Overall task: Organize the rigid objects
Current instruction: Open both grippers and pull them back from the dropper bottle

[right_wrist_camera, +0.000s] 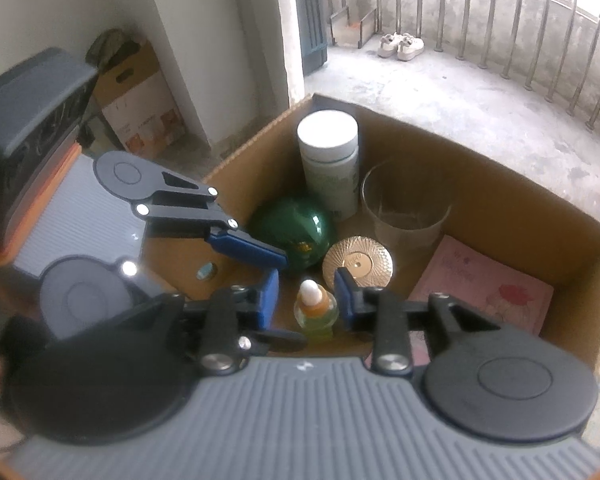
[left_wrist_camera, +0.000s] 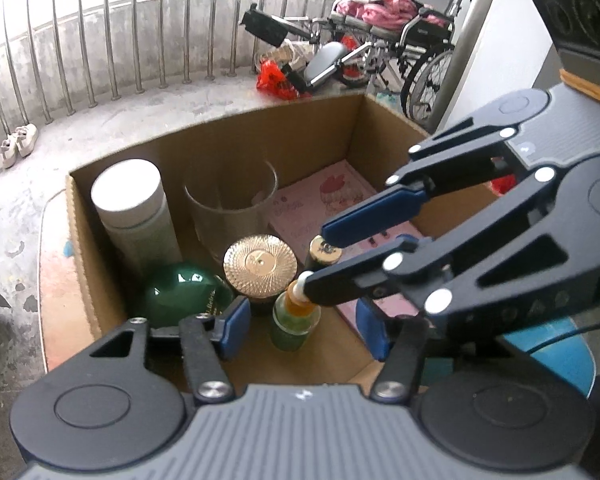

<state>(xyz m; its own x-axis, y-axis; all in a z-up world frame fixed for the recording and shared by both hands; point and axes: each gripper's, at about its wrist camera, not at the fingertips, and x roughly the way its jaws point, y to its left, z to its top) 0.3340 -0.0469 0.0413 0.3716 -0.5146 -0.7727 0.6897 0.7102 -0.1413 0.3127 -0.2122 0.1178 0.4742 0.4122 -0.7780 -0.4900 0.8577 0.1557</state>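
Note:
An open cardboard box (left_wrist_camera: pixel 352 120) holds a white-capped canister (left_wrist_camera: pixel 132 208), a clear glass (left_wrist_camera: pixel 230 216), a green glossy ball (left_wrist_camera: pixel 180 292), a gold-lidded jar (left_wrist_camera: pixel 260 262), a pink booklet (left_wrist_camera: pixel 320 208) and a small yellow-green bottle (left_wrist_camera: pixel 294 320) with a white tip. My left gripper (left_wrist_camera: pixel 302 330) is open, its blue pads on either side of the bottle and clear of it. My right gripper (left_wrist_camera: pixel 316 260) reaches in from the right. In its own view the right gripper (right_wrist_camera: pixel 306 300) stands open around the bottle (right_wrist_camera: pixel 314 312), which stands on the box floor. A small dark gold-topped cylinder (left_wrist_camera: pixel 323 254) sits behind.
The box sits on a concrete balcony floor with a metal railing (left_wrist_camera: pixel 140 40) behind. A wheelchair (left_wrist_camera: pixel 420 40) and red bags stand at the far right. White shoes (right_wrist_camera: pixel 400 45) lie by the railing. Another cardboard box (right_wrist_camera: pixel 140 100) leans at the wall.

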